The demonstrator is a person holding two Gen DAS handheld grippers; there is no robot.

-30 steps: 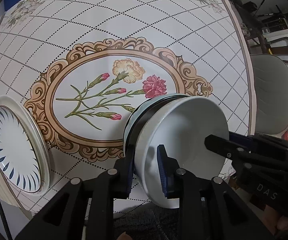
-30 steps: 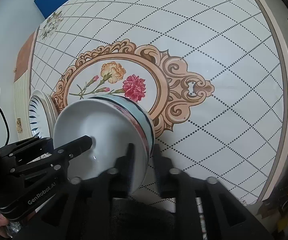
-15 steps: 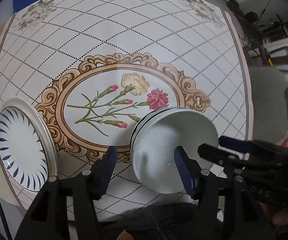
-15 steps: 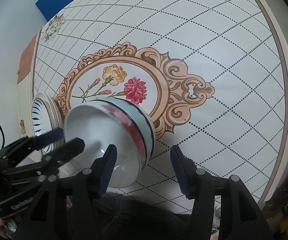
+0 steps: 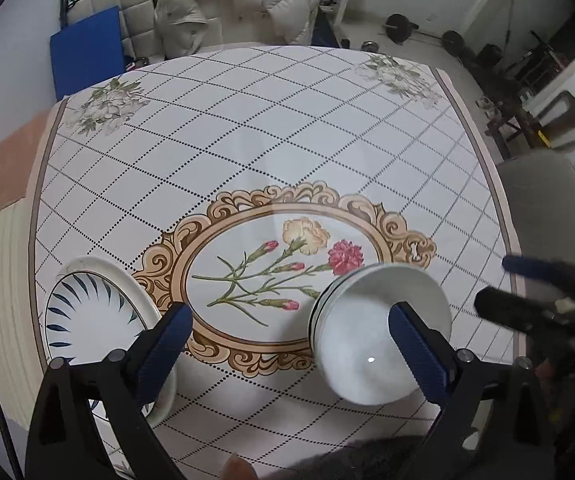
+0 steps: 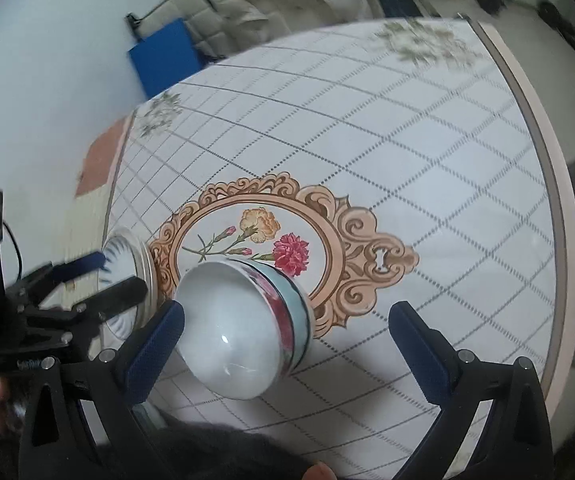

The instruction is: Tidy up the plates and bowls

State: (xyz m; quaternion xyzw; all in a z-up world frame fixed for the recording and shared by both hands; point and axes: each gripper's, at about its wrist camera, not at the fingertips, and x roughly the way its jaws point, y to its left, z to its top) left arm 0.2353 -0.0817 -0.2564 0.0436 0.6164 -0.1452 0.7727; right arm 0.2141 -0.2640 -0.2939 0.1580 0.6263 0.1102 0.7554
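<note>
Both tongs (image 5: 287,344) (image 6: 287,344) gape wide above the bowl (image 5: 379,332) beside plates (image 5: 95,320).

We hold our left gripper (image 5: 287,338) with its blue-padded fingers (image 5: 163,344) spread wide, gripping nothing. Our right gripper (image 6: 287,338) is likewise spread wide, fingers (image 6: 417,346) apart and bare, off to the left gripper's right.
</note>
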